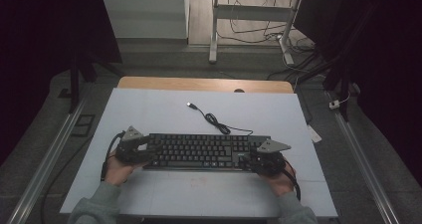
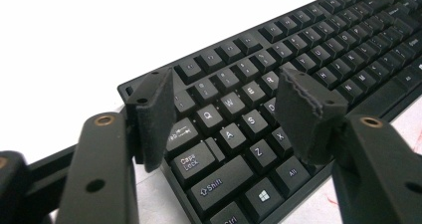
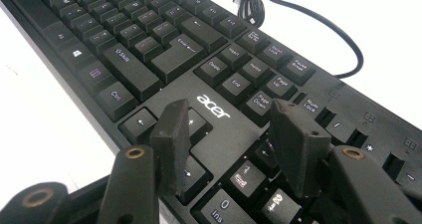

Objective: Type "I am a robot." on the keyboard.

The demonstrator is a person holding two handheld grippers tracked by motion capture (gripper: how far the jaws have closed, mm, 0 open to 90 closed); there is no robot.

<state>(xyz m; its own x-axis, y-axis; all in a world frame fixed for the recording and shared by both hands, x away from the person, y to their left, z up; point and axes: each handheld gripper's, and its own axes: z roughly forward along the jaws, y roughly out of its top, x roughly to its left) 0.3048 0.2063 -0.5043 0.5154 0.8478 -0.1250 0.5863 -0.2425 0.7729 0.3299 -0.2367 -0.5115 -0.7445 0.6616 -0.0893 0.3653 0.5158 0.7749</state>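
Observation:
A black Acer keyboard (image 1: pixel 199 152) lies lengthwise on the white mat (image 1: pixel 149 109), near the front. Its cable (image 1: pixel 214 119) curls away to a loose USB plug (image 1: pixel 190 105). My left gripper (image 1: pixel 149 147) is at the keyboard's left end. In the left gripper view the keyboard (image 2: pixel 308 59) runs away from the open left gripper (image 2: pixel 226 92), whose pads hang over the Q, A and Tab keys. My right gripper (image 1: pixel 251 157) is at the right end. In the right gripper view the right gripper (image 3: pixel 231 119) stands open above the arrow keys and number pad of the keyboard (image 3: pixel 164 45), pressing nothing.
The mat covers a wooden table whose far edge (image 1: pixel 199 83) shows beyond it. Behind the table stand a white desk leg (image 1: pixel 214 30) and loose floor cables (image 1: pixel 259 32). Metal rails (image 1: pixel 50 154) run along both sides. The keyboard cable (image 3: pixel 318 25) loops on the mat.

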